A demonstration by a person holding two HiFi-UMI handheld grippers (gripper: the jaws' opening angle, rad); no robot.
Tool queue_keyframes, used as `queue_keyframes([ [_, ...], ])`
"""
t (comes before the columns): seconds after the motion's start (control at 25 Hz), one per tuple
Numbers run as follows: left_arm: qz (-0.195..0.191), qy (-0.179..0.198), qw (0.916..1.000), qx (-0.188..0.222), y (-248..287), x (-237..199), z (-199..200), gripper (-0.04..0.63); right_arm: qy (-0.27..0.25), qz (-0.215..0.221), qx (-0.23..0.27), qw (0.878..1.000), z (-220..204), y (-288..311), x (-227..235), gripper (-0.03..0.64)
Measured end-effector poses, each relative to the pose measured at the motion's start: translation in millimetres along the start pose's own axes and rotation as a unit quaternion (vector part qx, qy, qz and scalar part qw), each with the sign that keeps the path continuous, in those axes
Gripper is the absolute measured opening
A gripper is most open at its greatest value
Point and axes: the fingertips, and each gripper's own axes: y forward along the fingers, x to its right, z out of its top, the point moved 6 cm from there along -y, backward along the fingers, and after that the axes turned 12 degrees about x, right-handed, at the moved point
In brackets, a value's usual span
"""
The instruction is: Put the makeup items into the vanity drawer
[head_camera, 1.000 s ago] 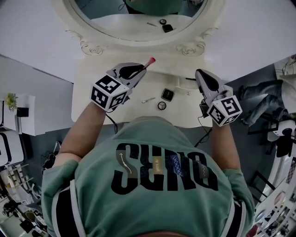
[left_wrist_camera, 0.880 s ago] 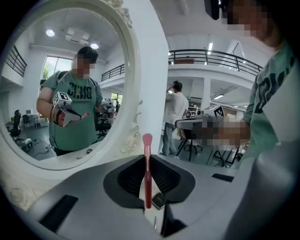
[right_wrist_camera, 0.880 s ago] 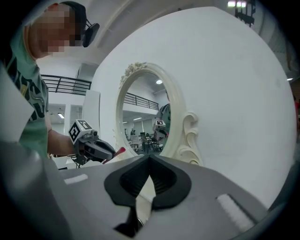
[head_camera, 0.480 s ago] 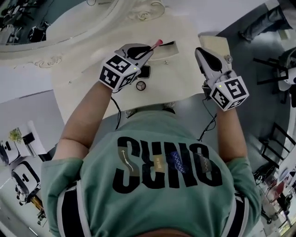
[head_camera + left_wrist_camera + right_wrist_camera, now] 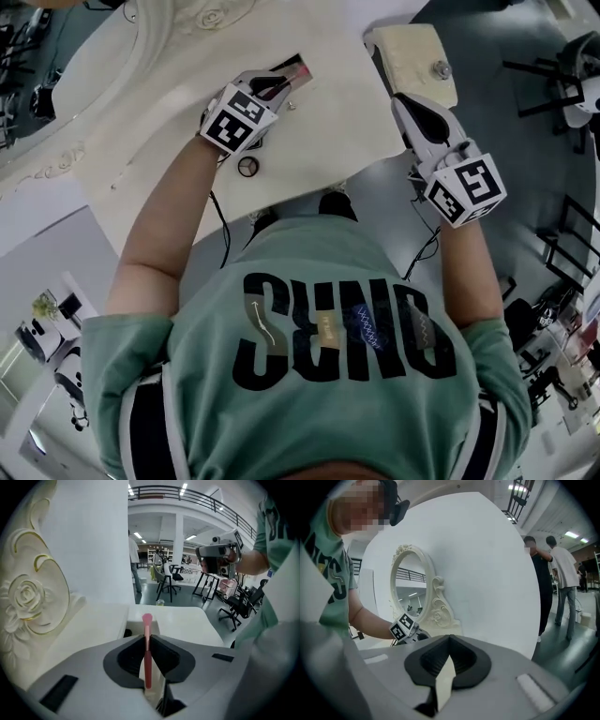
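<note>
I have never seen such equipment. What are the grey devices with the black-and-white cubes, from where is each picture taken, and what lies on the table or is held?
There is no robot here. A person holds a hand tool with two jaws, a gripper, in each hand; the patterned cubes are part of the tools. One picture comes from a camera on the person's head, looking down. The other two come from cameras riding on the grippers, each looking along its own jaws. The left gripper is closed on a thin pink makeup brush, held over the cream vanity table. The right gripper has its jaws together with nothing between them, beside the table's edge. A small round item lies on the table near the left gripper.
</note>
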Motion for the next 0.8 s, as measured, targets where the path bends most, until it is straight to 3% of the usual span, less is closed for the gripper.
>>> queue_keyframes([
  [0.32, 0.009, 0.0, 0.9994, -0.032, 11.2, -7.2, -10.0, 0.048, 0.006, -0.006, 0.003, 1.0, -5.1, -10.9, 5.0, 0.009],
  [0.8, 0.022, 0.008, 0.9995, -0.019, 2.9, -9.6, -11.3, 0.049, -0.001, 0.001, 0.005, 1.0, -1.1, -16.6, -10.3, 0.009],
])
